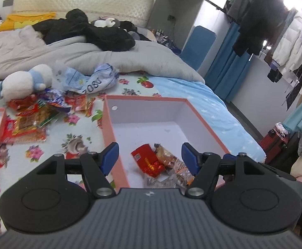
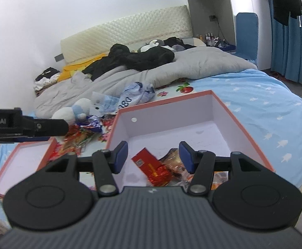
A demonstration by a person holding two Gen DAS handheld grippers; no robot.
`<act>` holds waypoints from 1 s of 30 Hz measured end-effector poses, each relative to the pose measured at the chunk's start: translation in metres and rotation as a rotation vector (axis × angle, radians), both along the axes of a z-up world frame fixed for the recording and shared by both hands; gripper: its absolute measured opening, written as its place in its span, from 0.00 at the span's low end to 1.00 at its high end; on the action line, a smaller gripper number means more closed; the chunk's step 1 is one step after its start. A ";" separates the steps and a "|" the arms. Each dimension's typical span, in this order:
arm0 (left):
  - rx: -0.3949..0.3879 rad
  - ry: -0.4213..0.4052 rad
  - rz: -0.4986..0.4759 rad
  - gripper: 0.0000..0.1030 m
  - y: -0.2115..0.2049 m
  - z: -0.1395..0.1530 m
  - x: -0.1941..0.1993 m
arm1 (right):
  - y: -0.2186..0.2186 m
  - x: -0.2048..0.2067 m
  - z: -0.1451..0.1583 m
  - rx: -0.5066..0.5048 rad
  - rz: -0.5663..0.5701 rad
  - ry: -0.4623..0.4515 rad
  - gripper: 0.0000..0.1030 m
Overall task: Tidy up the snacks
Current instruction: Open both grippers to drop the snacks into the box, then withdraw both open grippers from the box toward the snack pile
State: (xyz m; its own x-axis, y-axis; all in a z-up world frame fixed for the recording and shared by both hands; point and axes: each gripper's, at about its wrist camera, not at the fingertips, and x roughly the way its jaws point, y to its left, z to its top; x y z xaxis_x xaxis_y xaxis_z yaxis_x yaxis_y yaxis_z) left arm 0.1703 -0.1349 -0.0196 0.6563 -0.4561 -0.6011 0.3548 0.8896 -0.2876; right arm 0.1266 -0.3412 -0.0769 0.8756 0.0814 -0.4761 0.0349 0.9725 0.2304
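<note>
Each gripper, left [image 1: 150, 157] and right [image 2: 153, 157], has a ribbed dark grey body, black linkage arms with round discs and silver pivot screws, and blue pads [image 1: 110, 155] on its fingers. White lettering (partly cut off) reads "Robot.AI" on the left gripper's black side.

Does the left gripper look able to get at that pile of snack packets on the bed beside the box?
Probably yes. The left gripper has its jaws open and empty, and the snack pile lies uncovered on the sheet, left of the pink box, with nothing between them.
</note>
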 end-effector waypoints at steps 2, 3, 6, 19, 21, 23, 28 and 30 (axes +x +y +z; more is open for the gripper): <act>0.002 0.020 0.014 0.70 0.007 -0.001 -0.008 | 0.007 -0.002 0.001 -0.002 0.018 -0.005 0.55; 0.000 0.023 0.010 0.70 0.009 -0.002 -0.012 | 0.012 -0.003 0.001 -0.001 0.039 -0.013 0.55; 0.022 0.005 0.029 0.70 0.019 -0.004 -0.025 | 0.023 -0.001 -0.001 -0.008 0.074 -0.006 0.55; 0.048 0.011 0.114 0.70 0.083 -0.022 -0.054 | 0.067 -0.022 -0.016 -0.006 0.111 0.003 0.55; 0.057 0.012 0.128 0.70 0.091 -0.025 -0.058 | 0.076 -0.024 -0.020 -0.013 0.119 0.011 0.55; 0.048 0.016 0.144 0.70 0.099 -0.029 -0.063 | 0.083 -0.027 -0.023 -0.021 0.133 0.010 0.55; 0.036 0.039 0.184 0.70 0.119 -0.040 -0.066 | 0.099 -0.029 -0.029 -0.015 0.171 0.024 0.55; 0.036 0.047 0.199 0.70 0.126 -0.045 -0.063 | 0.107 -0.026 -0.030 -0.042 0.180 0.021 0.55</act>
State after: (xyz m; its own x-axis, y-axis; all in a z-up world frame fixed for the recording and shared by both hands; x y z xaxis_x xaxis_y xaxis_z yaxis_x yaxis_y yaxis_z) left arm 0.1072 -0.0089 -0.0646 0.7019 -0.2983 -0.6469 0.1580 0.9507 -0.2669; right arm 0.1007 -0.2344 -0.1072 0.8383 0.2157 -0.5007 -0.1361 0.9721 0.1910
